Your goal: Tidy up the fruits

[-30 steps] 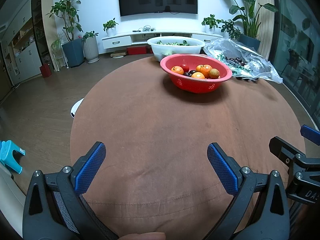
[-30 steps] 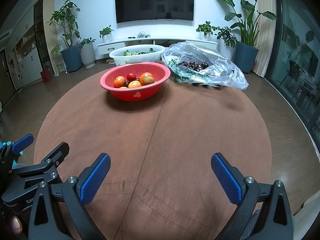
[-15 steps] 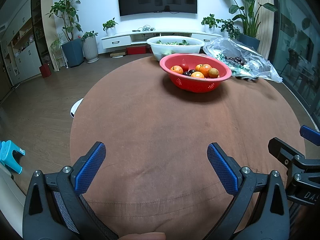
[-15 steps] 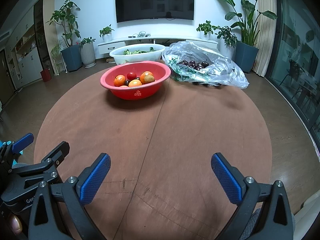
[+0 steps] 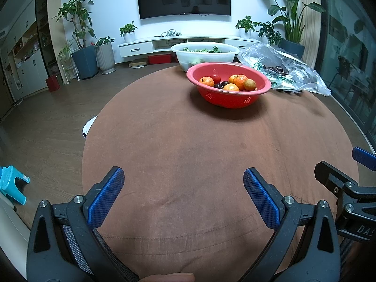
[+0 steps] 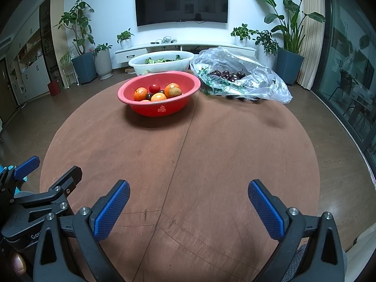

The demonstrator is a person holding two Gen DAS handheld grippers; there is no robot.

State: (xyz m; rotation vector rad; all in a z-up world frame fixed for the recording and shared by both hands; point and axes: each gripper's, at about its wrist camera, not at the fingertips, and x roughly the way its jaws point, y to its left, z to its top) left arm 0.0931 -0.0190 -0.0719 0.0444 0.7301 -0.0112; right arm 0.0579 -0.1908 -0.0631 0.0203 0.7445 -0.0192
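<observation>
Brown cloth covers the round table (image 5: 188,155), and both grippers hang low over its near edge with nothing between their blue pads. The left gripper (image 5: 183,192) has its jaws spread wide; straight ahead of them and a little toward the right finger, well apart from the tips, sits the red colander bowl (image 5: 229,85). Inside it lie several oranges (image 5: 237,81), a small red tomato (image 5: 215,78), a brownish round fruit (image 5: 249,84) and dark plums (image 5: 219,85), all touching one another in a loose heap. The right gripper (image 6: 188,201) is likewise wide open and empty; from its jaws the same bowl lies far ahead, beyond the left finger's line, while a crumpled clear plastic bag (image 6: 253,82) with dark cherries (image 6: 228,74) showing at its mouth rests ahead and slightly toward the right finger, just beside the bowl's rim. Behind the bowl, farther from either set of jaws, stands a white basin (image 6: 162,64) holding green leaves, close to the bowl; whether they touch cannot be told. A seam runs down the cloth from the bowl toward the gap of the right jaws. Each gripper's black frame shows at the outer edge of the other's view, side by side.
</observation>
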